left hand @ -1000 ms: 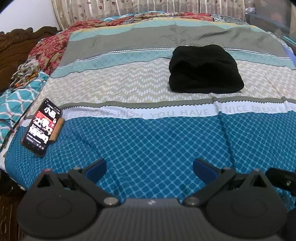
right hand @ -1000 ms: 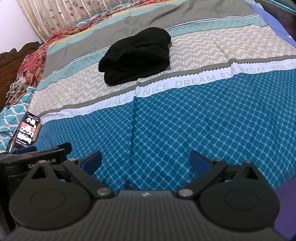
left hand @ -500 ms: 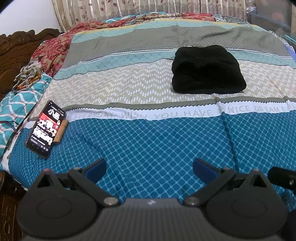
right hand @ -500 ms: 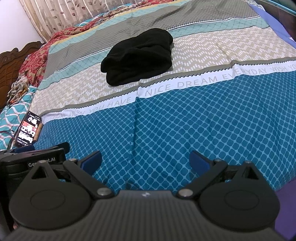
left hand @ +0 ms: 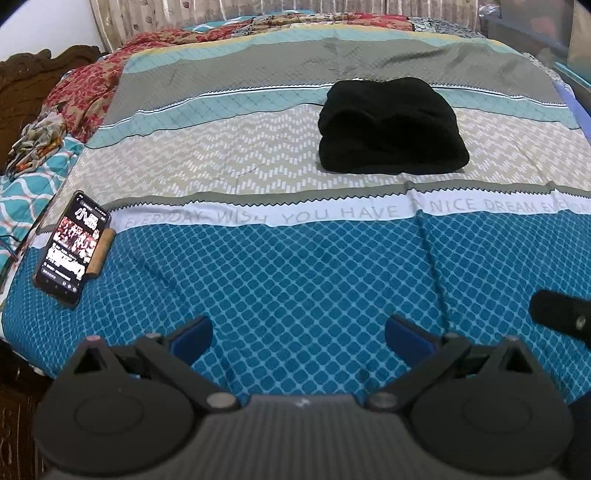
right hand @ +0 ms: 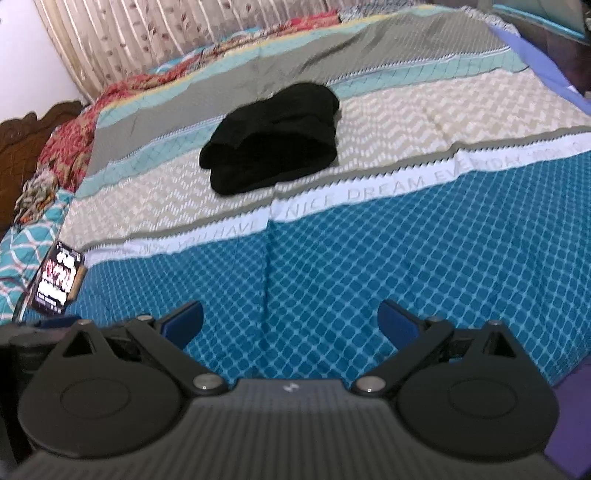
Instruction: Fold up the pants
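The black pants (left hand: 391, 127) lie folded into a compact bundle on the beige zigzag band of the bedspread, far ahead of both grippers; they also show in the right wrist view (right hand: 273, 138). My left gripper (left hand: 299, 336) is open and empty, low over the blue diamond-patterned part of the bed. My right gripper (right hand: 291, 323) is open and empty, also over the blue part near the front edge. Part of the right gripper shows at the right edge of the left wrist view (left hand: 561, 315).
A lit phone (left hand: 72, 249) lies on the bed's left edge beside a small brown roll (left hand: 101, 253); the phone also shows in the right wrist view (right hand: 55, 282). Crumpled red and teal cloths (left hand: 55, 122) lie at the far left. Curtains (right hand: 166, 33) hang behind the bed.
Both grippers have drifted slightly back and up, away from the pants. The right wrist view has tilted and blurred. Both grippers stay open and empty.
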Demonstrator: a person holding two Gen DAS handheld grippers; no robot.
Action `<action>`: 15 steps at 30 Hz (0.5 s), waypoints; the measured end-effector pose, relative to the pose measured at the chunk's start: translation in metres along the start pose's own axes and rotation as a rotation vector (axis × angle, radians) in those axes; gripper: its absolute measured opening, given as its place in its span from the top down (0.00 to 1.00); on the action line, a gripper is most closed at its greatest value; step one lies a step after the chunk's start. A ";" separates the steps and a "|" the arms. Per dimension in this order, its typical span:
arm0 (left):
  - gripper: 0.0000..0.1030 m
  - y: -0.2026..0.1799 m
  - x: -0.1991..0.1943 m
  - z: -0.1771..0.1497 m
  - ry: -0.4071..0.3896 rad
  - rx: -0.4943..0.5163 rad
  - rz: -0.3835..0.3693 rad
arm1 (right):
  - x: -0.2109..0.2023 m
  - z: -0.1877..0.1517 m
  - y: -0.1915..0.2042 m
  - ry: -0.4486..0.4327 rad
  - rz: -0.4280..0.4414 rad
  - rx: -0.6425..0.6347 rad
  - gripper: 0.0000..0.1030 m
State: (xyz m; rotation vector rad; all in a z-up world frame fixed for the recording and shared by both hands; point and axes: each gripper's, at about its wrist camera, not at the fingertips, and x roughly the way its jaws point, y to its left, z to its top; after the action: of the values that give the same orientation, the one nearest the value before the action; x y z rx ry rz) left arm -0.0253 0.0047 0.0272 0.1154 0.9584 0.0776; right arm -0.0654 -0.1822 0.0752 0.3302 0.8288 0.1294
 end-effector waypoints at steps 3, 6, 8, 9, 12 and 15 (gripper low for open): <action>0.00 -0.003 0.001 -0.001 0.009 0.008 -0.011 | 0.001 0.001 -0.002 -0.004 -0.001 0.005 0.01; 0.00 -0.005 0.002 -0.001 0.024 0.020 -0.023 | 0.001 0.001 -0.002 -0.008 -0.003 0.011 0.01; 0.00 -0.010 0.002 -0.002 0.033 0.026 -0.032 | 0.000 0.000 -0.002 -0.014 -0.006 0.013 0.01; 0.00 -0.011 0.002 -0.002 0.039 0.030 -0.036 | 0.000 0.000 -0.002 -0.015 -0.006 0.013 0.01; 0.00 -0.015 0.003 -0.003 0.051 0.043 -0.041 | -0.001 0.000 -0.002 -0.020 -0.009 0.012 0.01; 0.00 -0.019 0.004 -0.004 0.059 0.054 -0.044 | -0.003 -0.001 -0.002 -0.032 -0.015 0.011 0.01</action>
State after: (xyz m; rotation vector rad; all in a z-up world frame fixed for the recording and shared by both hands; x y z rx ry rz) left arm -0.0262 -0.0137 0.0188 0.1427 1.0217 0.0150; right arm -0.0679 -0.1848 0.0759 0.3362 0.8004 0.1055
